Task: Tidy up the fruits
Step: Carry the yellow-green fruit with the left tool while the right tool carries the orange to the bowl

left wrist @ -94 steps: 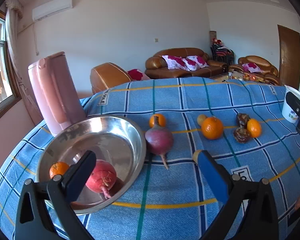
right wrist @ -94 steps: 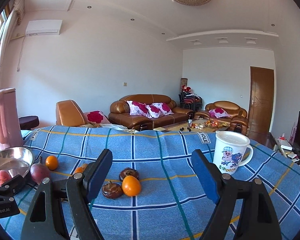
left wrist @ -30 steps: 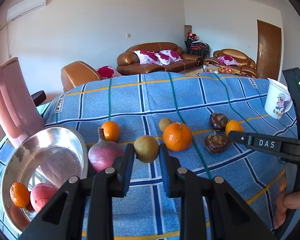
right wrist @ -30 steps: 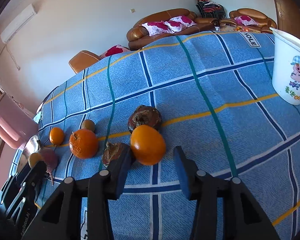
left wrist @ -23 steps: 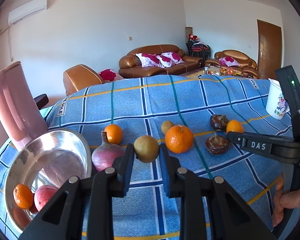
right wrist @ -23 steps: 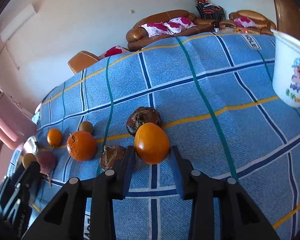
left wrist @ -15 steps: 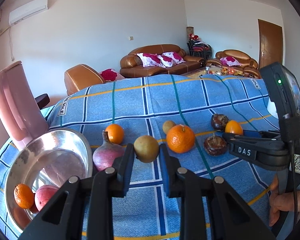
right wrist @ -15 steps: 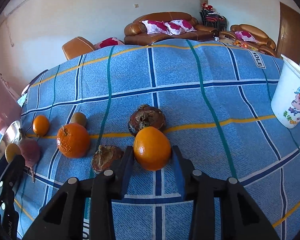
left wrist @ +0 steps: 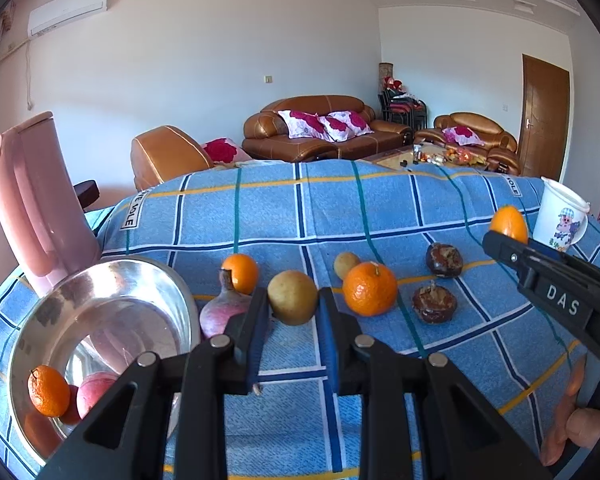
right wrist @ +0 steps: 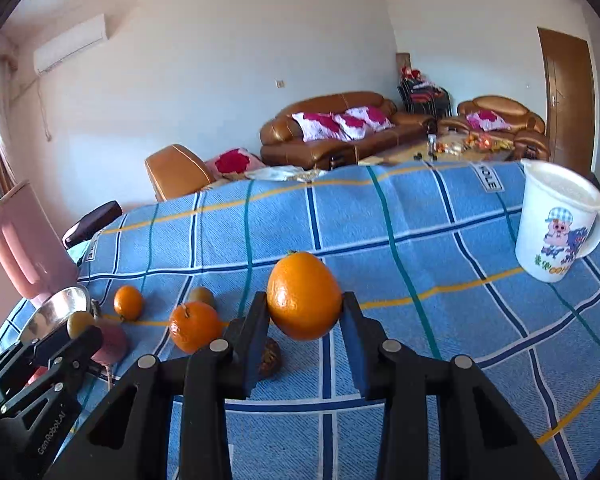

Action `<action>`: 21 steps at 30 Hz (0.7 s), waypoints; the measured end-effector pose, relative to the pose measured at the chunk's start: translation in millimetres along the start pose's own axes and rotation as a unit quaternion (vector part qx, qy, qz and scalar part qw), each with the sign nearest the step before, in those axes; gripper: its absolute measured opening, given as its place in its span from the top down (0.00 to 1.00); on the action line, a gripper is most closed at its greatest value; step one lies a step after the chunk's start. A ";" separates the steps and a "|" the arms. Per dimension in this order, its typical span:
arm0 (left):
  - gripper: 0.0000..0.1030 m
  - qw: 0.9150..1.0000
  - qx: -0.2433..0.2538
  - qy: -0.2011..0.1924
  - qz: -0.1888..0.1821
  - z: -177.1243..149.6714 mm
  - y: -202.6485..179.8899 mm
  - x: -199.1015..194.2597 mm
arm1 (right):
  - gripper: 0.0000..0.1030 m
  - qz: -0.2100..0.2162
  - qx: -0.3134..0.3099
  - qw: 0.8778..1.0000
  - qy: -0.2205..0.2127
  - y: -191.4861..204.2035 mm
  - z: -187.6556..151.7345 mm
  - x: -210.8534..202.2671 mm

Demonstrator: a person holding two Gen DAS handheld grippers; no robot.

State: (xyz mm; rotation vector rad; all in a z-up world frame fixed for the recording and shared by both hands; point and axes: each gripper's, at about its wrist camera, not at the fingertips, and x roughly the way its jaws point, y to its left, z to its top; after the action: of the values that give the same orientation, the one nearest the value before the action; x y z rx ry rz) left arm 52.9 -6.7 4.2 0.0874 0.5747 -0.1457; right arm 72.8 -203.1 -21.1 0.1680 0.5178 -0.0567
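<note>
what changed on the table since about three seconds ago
Both tongs stood open and empty then. The left tongs have shut on a yellow-green fruit. The right tongs have closed on an orange and lifted it off the blue cloth. The bowl with its fruit, the pink jug, the white cup and the other fruit on the cloth are where they were.

— What stays out of sight in the right wrist view?
— The dark fruit (right wrist: 271, 354) at 7 o'clock of the held orange (right wrist: 303, 296) is mostly behind a finger (right wrist: 248, 344); the steel bowl (right wrist: 58, 310) is half covered by the left gripper (right wrist: 74, 330).
— And the left wrist view?
— The bowl's lowest fruit (left wrist: 40, 432) blurs at the rim.
</note>
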 end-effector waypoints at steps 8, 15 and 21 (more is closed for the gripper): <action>0.75 1.000 -0.012 -0.012 0.008 2.0 28.5 -10.5 | 0.63 0.013 -0.012 0.999 -0.033 32.0 -7.4 -20.6; 0.75 0.998 -0.011 -0.023 0.050 -0.4 71.6 -14.7 | 0.63 0.045 -0.038 0.998 -0.031 81.0 -13.4 -21.7; 0.75 0.997 -0.025 -0.021 0.077 -6.6 113.8 -14.2 | 0.63 0.079 -0.063 0.995 -0.020 127.0 -17.7 -16.6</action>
State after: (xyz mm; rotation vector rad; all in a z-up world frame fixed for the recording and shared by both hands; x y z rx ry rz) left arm 56.0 107.9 11.2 0.0798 0.5264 0.0159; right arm 61.9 -74.8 -9.5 0.0843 0.4652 0.1270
